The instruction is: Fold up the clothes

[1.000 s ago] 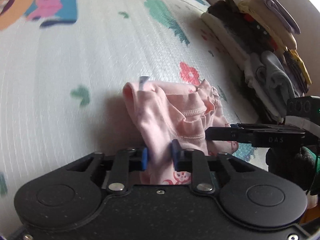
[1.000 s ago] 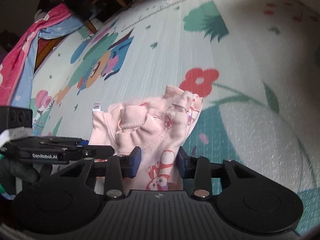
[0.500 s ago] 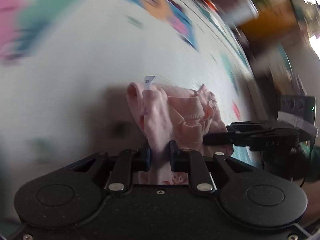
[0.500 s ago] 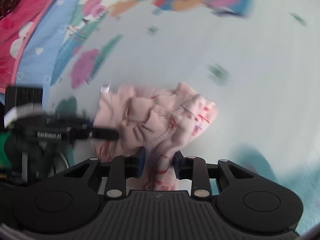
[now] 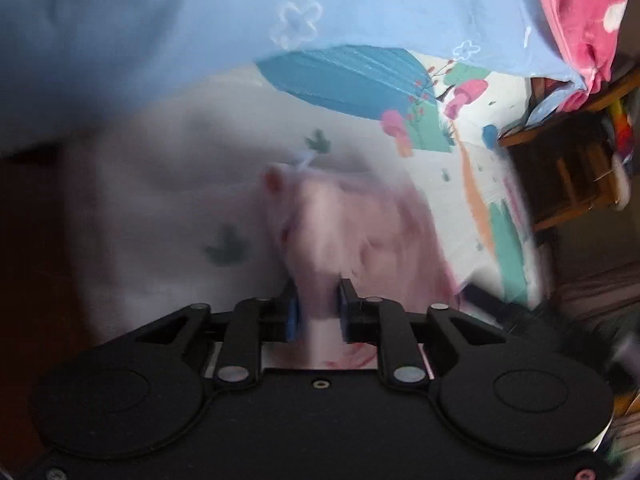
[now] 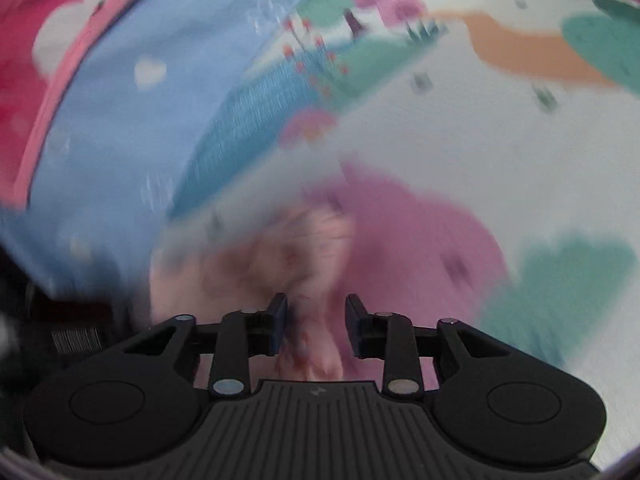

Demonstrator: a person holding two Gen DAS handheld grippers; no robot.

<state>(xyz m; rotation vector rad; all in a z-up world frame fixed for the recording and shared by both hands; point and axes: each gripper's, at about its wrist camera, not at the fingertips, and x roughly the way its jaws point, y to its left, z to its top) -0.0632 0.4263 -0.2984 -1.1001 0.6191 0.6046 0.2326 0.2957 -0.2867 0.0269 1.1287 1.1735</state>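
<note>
Pink garment [image 5: 352,236] bunched between both tools' parting jaws

Floor: cartoon-printed play mat [image 5: 132,216] with green leaf marks, a teal patch and an orange stripe.
Bedding: light blue blanket [image 5: 360,4] with white flowers and hearts, lying over the mat's far edge.
Beside it: pink fabric [image 5: 576,12] with white spots.
Right edge: dark wooden furniture [image 5: 568,168], blurred.
</note>
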